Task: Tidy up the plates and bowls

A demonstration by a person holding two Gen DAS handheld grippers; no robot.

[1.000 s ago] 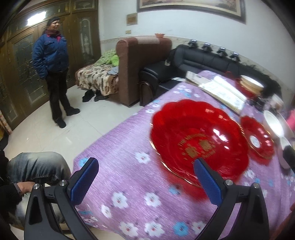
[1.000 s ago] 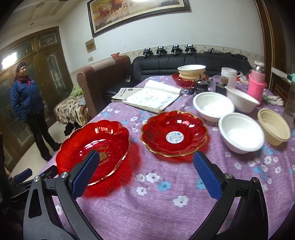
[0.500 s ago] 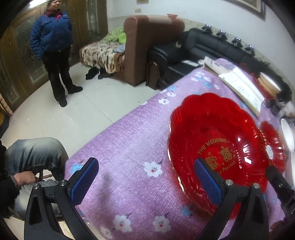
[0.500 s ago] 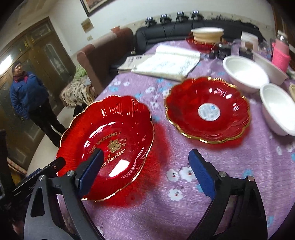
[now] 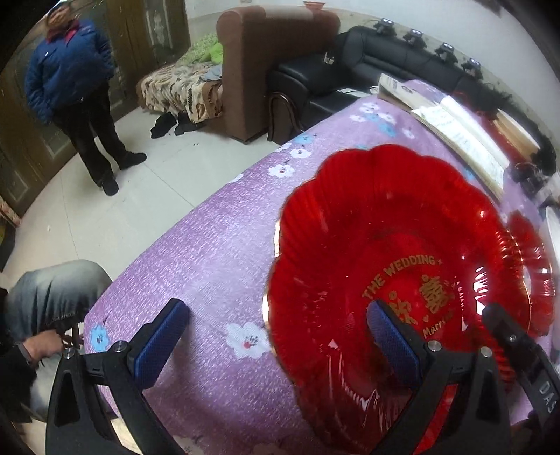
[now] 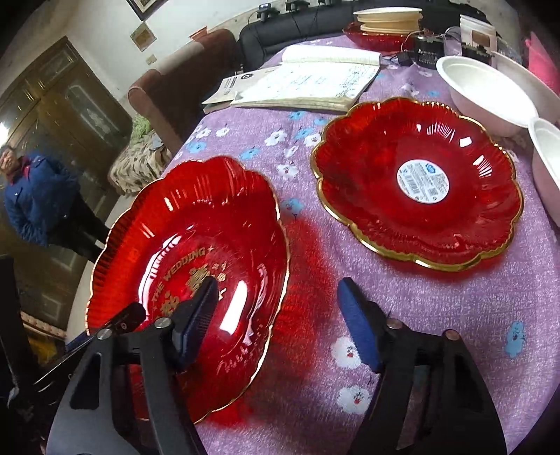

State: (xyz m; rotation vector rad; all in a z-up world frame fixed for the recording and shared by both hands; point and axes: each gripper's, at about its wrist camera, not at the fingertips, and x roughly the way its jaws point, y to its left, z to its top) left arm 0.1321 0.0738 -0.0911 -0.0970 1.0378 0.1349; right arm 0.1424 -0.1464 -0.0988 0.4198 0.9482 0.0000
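A large red scalloped wedding plate (image 5: 392,252) (image 6: 196,252) with gold lettering lies on the purple flowered tablecloth (image 5: 217,266). My left gripper (image 5: 276,336) is open and straddles the plate's left rim, right finger over the plate, left finger over the cloth. My right gripper (image 6: 276,322) is open and straddles the plate's right rim, left finger over the plate. A second red plate (image 6: 416,182) with a gold rim and a round sticker lies to the right. White bowls (image 6: 486,94) stand beyond it.
An open book (image 6: 308,80) lies at the back of the table. A red plate with stacked cream bowls (image 6: 385,24) stands at the far end. A person in a blue jacket (image 5: 73,91) stands on the floor left of the table. Sofas (image 5: 276,70) stand behind.
Both grippers have moved down and in toward the wedding plate. The right gripper's fingers have narrowed and now straddle its right rim; the left now straddles its left rim.
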